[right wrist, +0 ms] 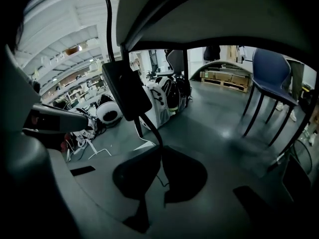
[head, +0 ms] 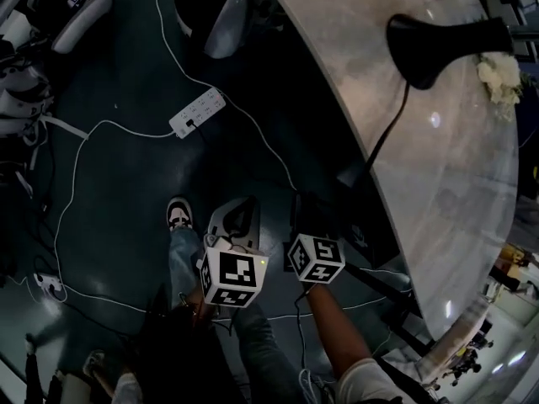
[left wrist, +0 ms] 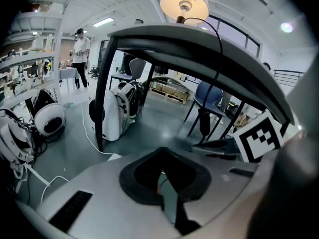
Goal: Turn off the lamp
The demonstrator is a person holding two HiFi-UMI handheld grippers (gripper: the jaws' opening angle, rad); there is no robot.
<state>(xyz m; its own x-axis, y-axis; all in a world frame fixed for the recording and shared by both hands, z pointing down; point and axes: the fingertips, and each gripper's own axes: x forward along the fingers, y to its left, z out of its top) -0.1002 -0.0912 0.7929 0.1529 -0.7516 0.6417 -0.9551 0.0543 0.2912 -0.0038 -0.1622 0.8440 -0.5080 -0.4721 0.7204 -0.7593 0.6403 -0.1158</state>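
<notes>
One table rim over L gripper, R gripper, lamp lit above

blocked: table overhead, cord dangling off its edge | free: leftward over floor (power strip there)

The worktop was pale grey with faint marbling. The lamp showed a cream shade at the top of the frame — its cord black. The floor was dark teal-grey, the power strip white. The left hand-held gripper was light grey; its cube carried black-and-white squares. The chair at right — blue.
</notes>
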